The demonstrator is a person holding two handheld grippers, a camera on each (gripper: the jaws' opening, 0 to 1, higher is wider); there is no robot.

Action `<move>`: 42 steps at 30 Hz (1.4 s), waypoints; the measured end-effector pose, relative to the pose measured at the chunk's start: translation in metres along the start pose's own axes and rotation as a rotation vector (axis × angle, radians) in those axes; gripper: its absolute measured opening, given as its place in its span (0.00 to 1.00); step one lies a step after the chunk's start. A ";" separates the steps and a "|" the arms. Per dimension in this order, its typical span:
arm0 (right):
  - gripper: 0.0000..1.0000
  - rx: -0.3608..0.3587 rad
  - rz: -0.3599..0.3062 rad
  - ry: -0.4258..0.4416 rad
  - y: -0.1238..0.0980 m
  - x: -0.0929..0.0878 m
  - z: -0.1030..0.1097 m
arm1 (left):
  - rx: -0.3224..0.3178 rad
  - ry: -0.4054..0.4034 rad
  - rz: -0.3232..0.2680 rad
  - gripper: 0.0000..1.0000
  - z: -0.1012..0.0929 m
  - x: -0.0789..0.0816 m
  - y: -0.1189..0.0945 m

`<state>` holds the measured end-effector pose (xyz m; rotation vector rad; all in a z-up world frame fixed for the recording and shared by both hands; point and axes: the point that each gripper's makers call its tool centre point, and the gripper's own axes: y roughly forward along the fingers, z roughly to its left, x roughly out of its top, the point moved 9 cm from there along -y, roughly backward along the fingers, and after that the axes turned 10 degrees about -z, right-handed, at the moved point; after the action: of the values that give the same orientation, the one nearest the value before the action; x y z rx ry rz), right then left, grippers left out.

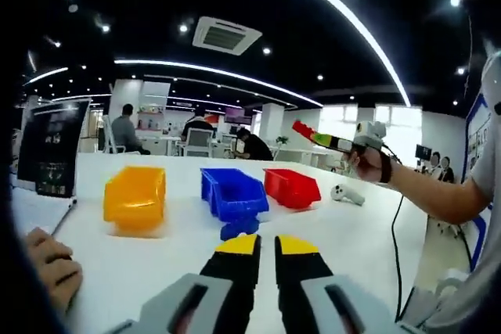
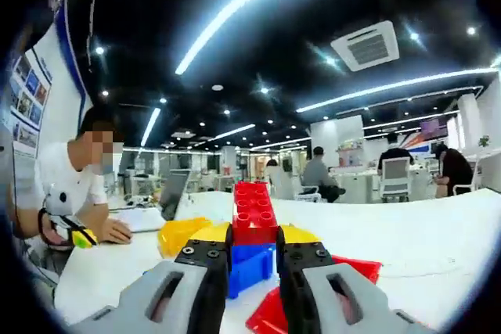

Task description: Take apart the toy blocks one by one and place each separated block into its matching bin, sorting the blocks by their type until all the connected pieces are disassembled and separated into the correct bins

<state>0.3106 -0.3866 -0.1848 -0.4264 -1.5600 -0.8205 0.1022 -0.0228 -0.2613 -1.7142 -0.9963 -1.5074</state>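
While the right gripper (image 2: 252,260) clamps a red block (image 2: 254,213), the left gripper (image 1: 266,246) hangs with jaws narrow, nothing between them. Yellow bin (image 1: 135,197), blue bin (image 1: 233,193), red bin (image 1: 291,188) sit on the desk (image 1: 141,263). Small blue piece (image 1: 239,228) lies before the blue bin, possibly a block.

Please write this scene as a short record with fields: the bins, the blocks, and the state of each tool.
bins: yellow bin, blue bin, red bin, in a row on the white table
loose block: blue block on the table in front of the blue bin
left tool: jaws nearly together, holding nothing
right tool: shut on block stack, red block on top, raised above the table
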 end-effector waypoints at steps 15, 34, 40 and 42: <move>0.20 -0.179 0.234 -0.053 0.001 -0.047 -0.036 | 0.006 -0.020 0.005 0.10 0.003 -0.007 -0.002; 0.61 -0.086 0.290 -0.077 0.010 -0.055 -0.027 | -0.040 -0.049 0.049 0.10 0.000 -0.020 -0.007; 0.52 0.056 0.309 -0.077 0.019 -0.059 0.004 | -0.049 -0.064 0.067 0.12 -0.003 -0.024 -0.006; 0.48 0.174 0.324 -0.092 0.027 -0.063 0.024 | -0.054 -0.065 0.072 0.12 -0.003 -0.025 -0.005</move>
<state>0.3231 -0.3389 -0.2389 -0.5778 -1.5794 -0.4172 0.0954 -0.0260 -0.2862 -1.8278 -0.9243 -1.4525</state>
